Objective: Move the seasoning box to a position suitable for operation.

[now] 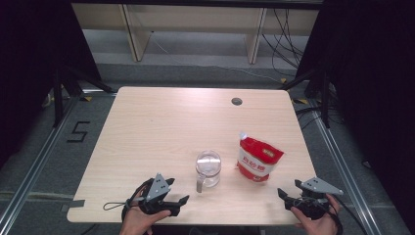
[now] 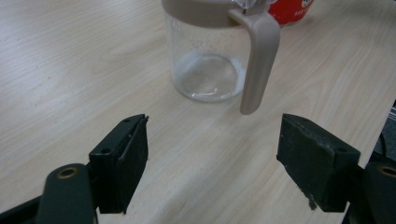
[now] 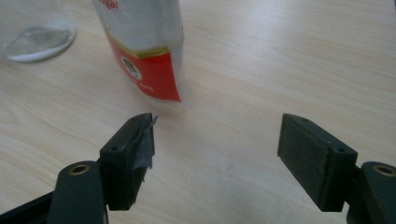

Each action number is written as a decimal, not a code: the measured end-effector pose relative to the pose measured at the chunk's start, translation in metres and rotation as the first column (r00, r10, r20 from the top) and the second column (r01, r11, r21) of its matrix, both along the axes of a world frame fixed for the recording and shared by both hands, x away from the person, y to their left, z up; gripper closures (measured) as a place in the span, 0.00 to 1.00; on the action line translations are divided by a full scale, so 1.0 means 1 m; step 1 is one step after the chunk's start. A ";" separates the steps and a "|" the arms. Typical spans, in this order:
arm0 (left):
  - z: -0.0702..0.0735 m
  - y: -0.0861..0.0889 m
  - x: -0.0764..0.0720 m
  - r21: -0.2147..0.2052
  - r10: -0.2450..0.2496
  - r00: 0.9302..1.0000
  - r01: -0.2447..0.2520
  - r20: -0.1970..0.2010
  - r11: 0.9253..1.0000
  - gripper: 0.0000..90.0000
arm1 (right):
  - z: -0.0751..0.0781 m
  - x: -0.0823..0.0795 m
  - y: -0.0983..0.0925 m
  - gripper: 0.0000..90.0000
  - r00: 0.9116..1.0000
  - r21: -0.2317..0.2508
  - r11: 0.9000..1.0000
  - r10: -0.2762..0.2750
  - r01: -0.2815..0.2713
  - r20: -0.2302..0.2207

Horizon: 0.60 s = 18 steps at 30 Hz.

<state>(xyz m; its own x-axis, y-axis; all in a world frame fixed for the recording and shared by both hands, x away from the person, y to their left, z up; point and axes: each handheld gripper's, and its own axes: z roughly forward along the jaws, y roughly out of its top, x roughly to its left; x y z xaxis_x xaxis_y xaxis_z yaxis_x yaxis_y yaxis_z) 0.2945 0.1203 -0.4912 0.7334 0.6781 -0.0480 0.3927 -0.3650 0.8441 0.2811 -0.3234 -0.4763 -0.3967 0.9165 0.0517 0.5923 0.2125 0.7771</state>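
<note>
A clear glass jar (image 1: 208, 168) with a beige lid and handle stands near the table's front middle; its handle (image 2: 258, 60) faces my left gripper. To its right stands a red and white spouted pouch (image 1: 258, 158), whose lower part (image 3: 145, 51) rises just beyond my right gripper. At the front left edge a hand holds my left gripper (image 1: 177, 192), open and empty, a short way before the jar (image 2: 208, 51). My right gripper (image 1: 289, 188) rests at the front right corner, open, nothing between its jaws. The jar's base (image 3: 32, 32) shows at the upper left of the right gripper view.
The light wooden table (image 1: 161, 127) has a round cable hole (image 1: 237, 101) near its far edge. Dark curtains flank both sides, and metal rails run along the floor. A shelf unit and cables lie beyond the table.
</note>
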 end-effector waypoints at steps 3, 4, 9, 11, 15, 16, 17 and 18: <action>0.000 -0.009 0.005 0.005 -0.011 1.000 0.011 0.000 1.000 0.28 | 0.001 0.000 -0.001 0.31 1.000 -0.006 1.000 -0.007 0.008 0.010; 0.001 -0.012 0.005 0.001 -0.016 1.000 0.016 0.001 1.000 0.29 | 0.001 0.002 -0.004 0.31 0.999 -0.026 0.999 0.020 -0.020 0.026; 0.003 -0.025 0.007 -0.010 -0.015 1.000 0.015 0.025 1.000 0.32 | -0.001 0.001 -0.003 0.31 1.000 -0.009 1.000 -0.009 0.009 0.011; 0.004 -0.028 0.009 -0.004 -0.014 0.999 0.015 0.033 1.000 0.34 | -0.001 0.001 -0.003 0.31 1.000 -0.016 1.000 -0.007 0.007 0.013; 0.005 -0.035 0.012 -0.022 -0.001 0.998 0.003 0.055 1.000 0.41 | -0.002 0.003 -0.004 0.31 0.999 -0.028 1.000 0.011 -0.011 0.033; 0.005 -0.035 0.012 -0.022 -0.001 0.998 0.003 0.055 1.000 0.44 | -0.002 0.003 -0.004 0.31 0.999 -0.028 1.000 0.011 -0.011 0.033; 0.006 -0.039 0.012 -0.017 -0.006 0.998 0.007 0.059 1.000 0.46 | -0.003 0.004 -0.004 0.31 1.000 -0.020 1.000 0.017 -0.017 0.026; 0.006 -0.039 0.012 -0.017 -0.006 0.998 0.007 0.059 1.000 0.47 | -0.003 0.004 -0.004 0.31 1.000 -0.020 1.000 0.017 -0.017 0.026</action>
